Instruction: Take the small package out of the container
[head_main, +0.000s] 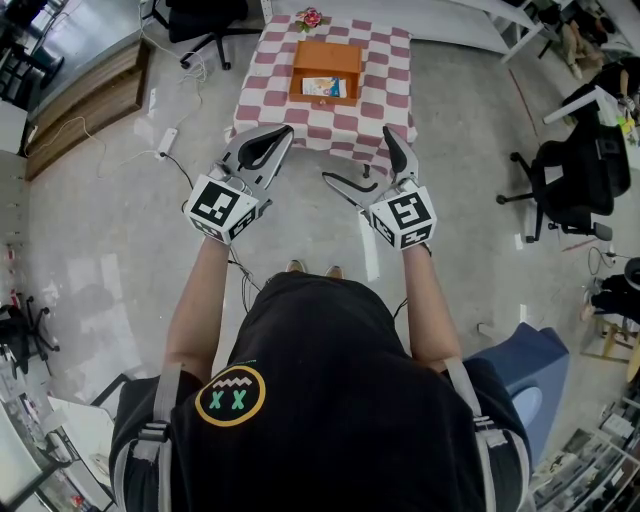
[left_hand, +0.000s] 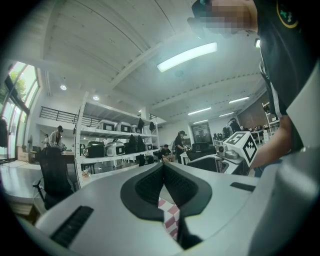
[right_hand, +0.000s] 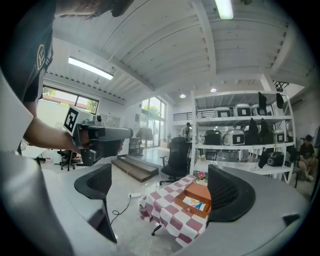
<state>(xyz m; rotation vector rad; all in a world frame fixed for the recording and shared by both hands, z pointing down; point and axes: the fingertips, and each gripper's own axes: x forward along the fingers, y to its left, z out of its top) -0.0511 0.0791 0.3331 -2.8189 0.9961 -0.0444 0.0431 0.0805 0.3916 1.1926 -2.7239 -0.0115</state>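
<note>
An orange box-like container (head_main: 326, 70) sits on a table with a red-and-white checked cloth (head_main: 385, 110). Inside it lies a small white and blue package (head_main: 322, 88). The right gripper view shows the same container (right_hand: 195, 198) and package (right_hand: 193, 204) between its jaws, some way off. Both grippers hang in the air short of the table. My left gripper (head_main: 284, 135) is shut with its pads together and nothing in them. My right gripper (head_main: 358, 162) is open and empty. In the left gripper view only a sliver of the checked cloth (left_hand: 169, 219) shows below the closed pads.
A small pink flower decoration (head_main: 312, 18) stands at the table's far edge. Black office chairs (head_main: 575, 180) stand to the right and behind the table. A white power strip with cable (head_main: 167, 141) lies on the floor at the left. Shelving with appliances (right_hand: 240, 137) lines the wall.
</note>
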